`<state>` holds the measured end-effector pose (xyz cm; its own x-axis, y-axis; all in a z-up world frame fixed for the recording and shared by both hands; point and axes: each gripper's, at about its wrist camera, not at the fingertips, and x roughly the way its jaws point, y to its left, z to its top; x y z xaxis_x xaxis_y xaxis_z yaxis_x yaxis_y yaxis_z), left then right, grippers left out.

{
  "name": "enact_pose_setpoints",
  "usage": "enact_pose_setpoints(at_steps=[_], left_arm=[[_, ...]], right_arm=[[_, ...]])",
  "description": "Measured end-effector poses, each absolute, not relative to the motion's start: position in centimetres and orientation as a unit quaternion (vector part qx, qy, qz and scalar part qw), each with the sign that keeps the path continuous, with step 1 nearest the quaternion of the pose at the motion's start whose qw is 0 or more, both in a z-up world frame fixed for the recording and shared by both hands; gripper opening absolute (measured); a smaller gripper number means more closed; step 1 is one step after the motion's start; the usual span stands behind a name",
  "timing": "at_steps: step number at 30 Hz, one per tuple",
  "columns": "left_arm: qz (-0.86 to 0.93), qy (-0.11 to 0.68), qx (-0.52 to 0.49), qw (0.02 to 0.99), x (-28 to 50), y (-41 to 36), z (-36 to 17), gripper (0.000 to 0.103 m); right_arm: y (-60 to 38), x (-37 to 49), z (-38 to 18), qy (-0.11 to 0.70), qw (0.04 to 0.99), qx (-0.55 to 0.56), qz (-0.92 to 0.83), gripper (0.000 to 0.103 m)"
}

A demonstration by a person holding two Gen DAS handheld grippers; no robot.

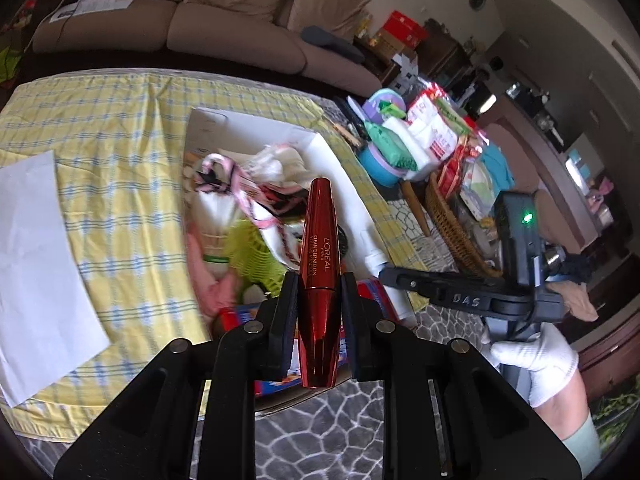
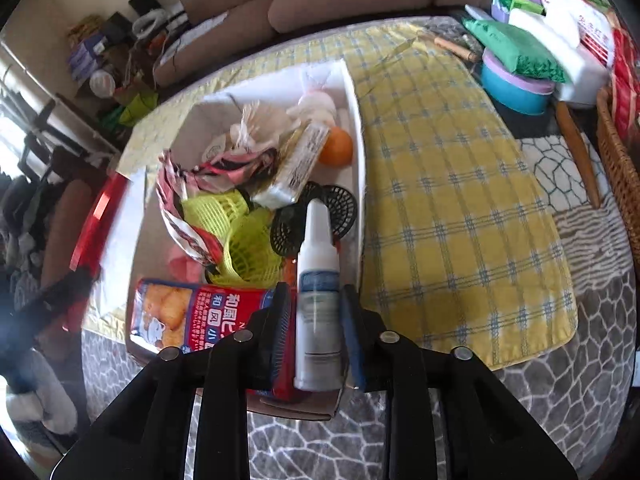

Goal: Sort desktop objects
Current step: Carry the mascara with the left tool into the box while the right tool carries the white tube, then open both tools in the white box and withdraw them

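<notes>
Closest to the left wrist camera, the left gripper (image 1: 318,312) clamps a red mascara tube (image 1: 318,280) between its black pads, the tube standing upright with its tapered tip toward the sofa (image 1: 168,20). It hangs above the near end of an open white box (image 1: 332,160) heaped with odds and ends, among them a yellow-green plastic basket (image 1: 252,256). The box sits on a yellow checked cloth (image 1: 120,120), with a white sheet of paper (image 1: 36,264) lying to its left. At the right, a white-gloved hand (image 1: 536,360) grips the handle of the right gripper.

In the right wrist view, the right gripper (image 2: 318,320) has a small white dropper bottle (image 2: 318,292) between its pads, nozzle pointing away; the left pad touches it, while the right one looks barely parted, so the grip cannot be told for sure. The bottle hovers over the same box (image 2: 357,120), above a red snack packet (image 2: 180,312), black mesh strainers (image 2: 320,216) and an orange (image 2: 338,146).
</notes>
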<state>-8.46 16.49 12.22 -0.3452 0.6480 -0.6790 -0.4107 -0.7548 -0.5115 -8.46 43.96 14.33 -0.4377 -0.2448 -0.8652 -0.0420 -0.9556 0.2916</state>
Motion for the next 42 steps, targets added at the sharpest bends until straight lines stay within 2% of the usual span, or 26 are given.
enact_pose_setpoints(at_steps=[2,6,10,18,21,26,28,30,34,35,36,38,40,42], left_arm=[[0.810,-0.118,-0.471,0.329,-8.3,17.4,12.3,0.019],[0.807,-0.111,-0.475,0.332,-8.2,19.2,12.4,0.019],[0.798,-0.109,-0.486,0.339,-9.0,21.8,12.0,0.019],[0.792,-0.148,-0.511,0.298,-13.0,25.9,9.2,0.019],[0.775,-0.183,-0.526,0.298,-14.1,27.3,7.2,0.019],[0.778,-0.176,-0.535,0.278,-14.6,28.7,5.6,0.020],[0.784,-0.170,-0.530,0.273,-14.6,28.3,5.8,0.027],[0.786,-0.175,-0.528,0.271,-14.6,27.6,6.3,0.058],[0.780,-0.192,-0.516,0.297,-14.0,25.6,8.2,0.063],[0.780,-0.191,-0.513,0.303,-13.7,25.0,8.9,0.068],[0.784,-0.187,-0.507,0.305,-13.2,24.1,9.7,0.079],[0.798,-0.169,-0.492,0.304,-12.3,23.0,11.0,0.093],[0.815,-0.141,-0.477,0.297,-11.3,21.8,12.1,0.097],[0.826,-0.121,-0.468,0.289,-10.3,20.5,12.9,0.101]], right_arm=[[44.2,-7.9,15.4,-0.129,0.061,0.511,-0.847,0.034],[44.7,-6.7,17.8,-0.128,0.060,0.481,-0.865,0.036],[44.9,-5.8,19.6,-0.162,0.065,0.440,-0.881,0.042],[44.9,-6.4,18.8,-0.236,0.065,0.399,-0.884,0.041],[45.6,-6.4,18.3,-0.235,0.040,0.396,-0.887,0.040],[47.3,-6.7,17.1,-0.226,0.030,0.408,-0.884,0.041],[47.3,-6.6,16.9,-0.211,0.027,0.414,-0.885,0.041],[47.3,-6.6,17.0,-0.208,0.031,0.415,-0.885,0.042],[46.3,-6.4,17.4,-0.198,0.041,0.417,-0.886,0.050],[45.9,-6.5,17.6,-0.195,0.045,0.419,-0.886,0.052],[45.2,-6.5,17.8,-0.188,0.049,0.421,-0.886,0.054],[44.0,-6.7,18.1,-0.172,0.051,0.425,-0.887,0.064],[42.6,-6.7,18.3,-0.160,0.052,0.429,-0.887,0.071],[41.4,-6.5,18.4,-0.148,0.051,0.433,-0.888,0.072]])
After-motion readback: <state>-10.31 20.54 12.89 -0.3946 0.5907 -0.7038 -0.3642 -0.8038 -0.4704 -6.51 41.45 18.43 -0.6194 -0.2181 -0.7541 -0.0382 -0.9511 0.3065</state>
